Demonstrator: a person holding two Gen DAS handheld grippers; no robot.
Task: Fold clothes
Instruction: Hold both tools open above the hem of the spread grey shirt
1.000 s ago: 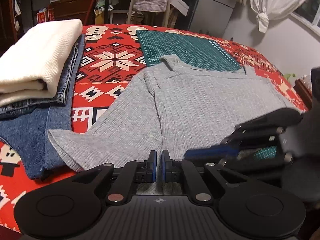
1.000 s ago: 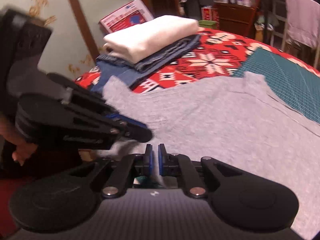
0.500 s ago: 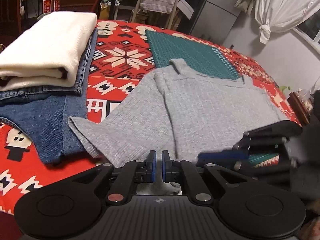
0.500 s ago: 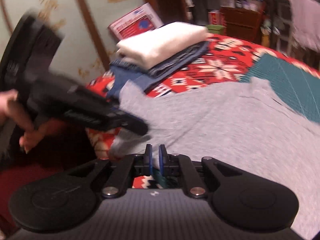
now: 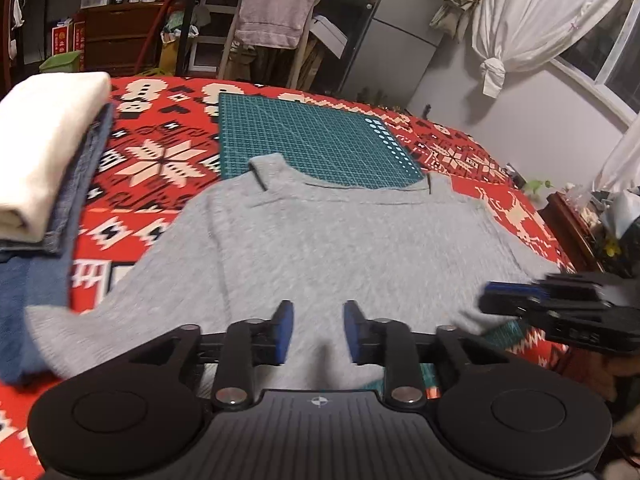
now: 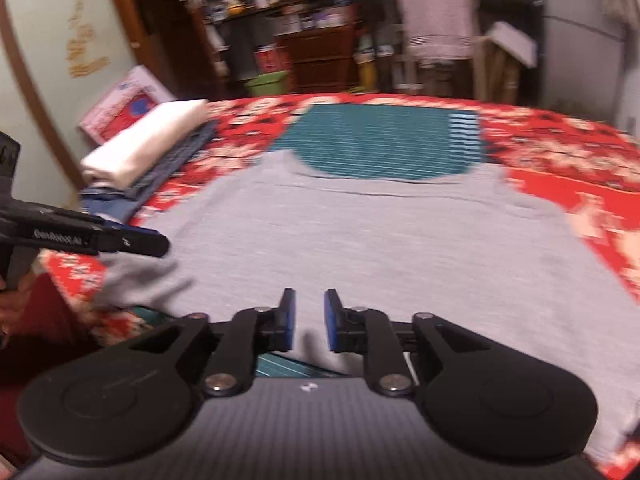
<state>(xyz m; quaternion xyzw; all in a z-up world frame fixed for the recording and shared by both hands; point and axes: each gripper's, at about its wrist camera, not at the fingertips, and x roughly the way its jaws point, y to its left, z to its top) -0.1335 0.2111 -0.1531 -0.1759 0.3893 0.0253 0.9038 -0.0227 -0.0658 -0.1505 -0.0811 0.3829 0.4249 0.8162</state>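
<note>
Both grippers, left gripper (image 5: 316, 330) and right gripper (image 6: 307, 320), now parted, apparently off the grey sweater (image 5: 320, 248), formerly pinched.

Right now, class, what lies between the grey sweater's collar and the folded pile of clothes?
In the left wrist view, only bare red patterned blanket separates the grey sweater collar from the folded pile; nothing else sits there.

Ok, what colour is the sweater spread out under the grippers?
Plain light grey sweater, clearest in the left wrist view.
</note>
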